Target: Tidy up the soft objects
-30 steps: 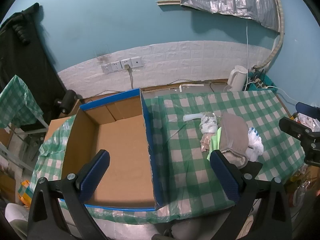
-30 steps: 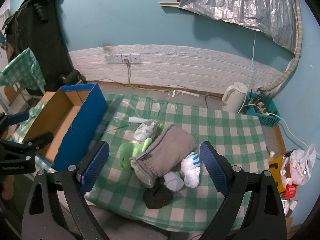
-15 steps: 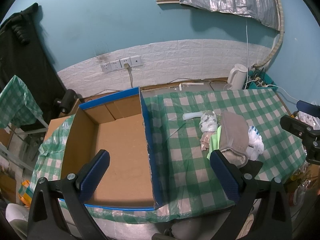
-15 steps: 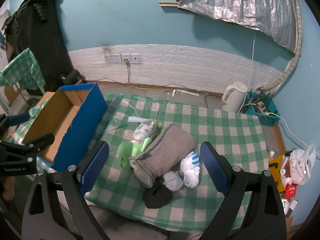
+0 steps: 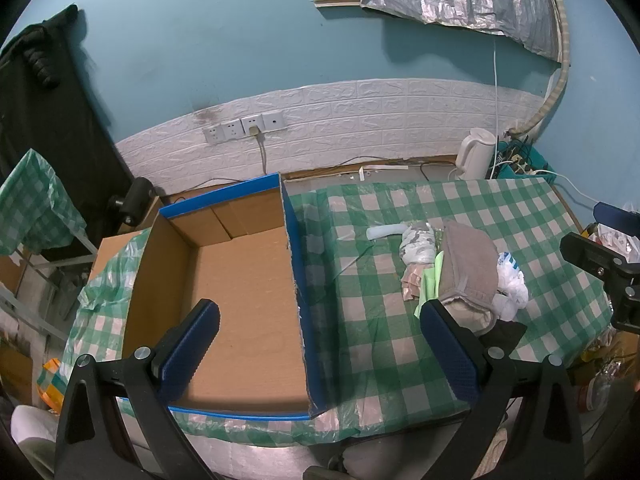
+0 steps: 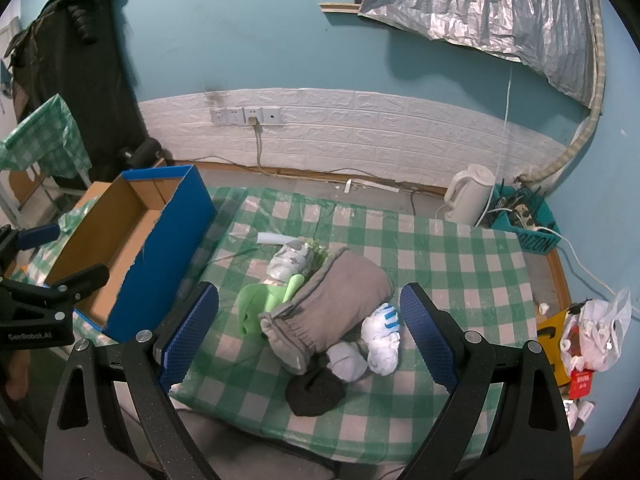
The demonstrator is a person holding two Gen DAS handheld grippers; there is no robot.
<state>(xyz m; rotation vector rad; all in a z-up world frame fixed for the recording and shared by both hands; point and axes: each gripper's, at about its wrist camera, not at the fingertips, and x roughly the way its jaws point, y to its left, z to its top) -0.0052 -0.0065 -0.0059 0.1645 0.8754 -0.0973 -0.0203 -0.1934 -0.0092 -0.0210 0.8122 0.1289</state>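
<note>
With the cardboard box (image 5: 240, 300) holding nothing and the soft pile (image 6: 320, 312) heaped at 3 o'clock of it on the desk (image 6: 460, 280), both left tongs (image 5: 320, 352) and right tongs (image 6: 308, 332) hover spread, nothing sorted.

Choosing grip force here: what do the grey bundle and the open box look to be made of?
Grey bundle: soft matte knit or fleece fabric, judging by its gathered stitched hem and slumped folds. Open box: corrugated cardboard, plain brown and matte inside, with a blue, slightly glossy outer face, possibly printed or taped.
</note>
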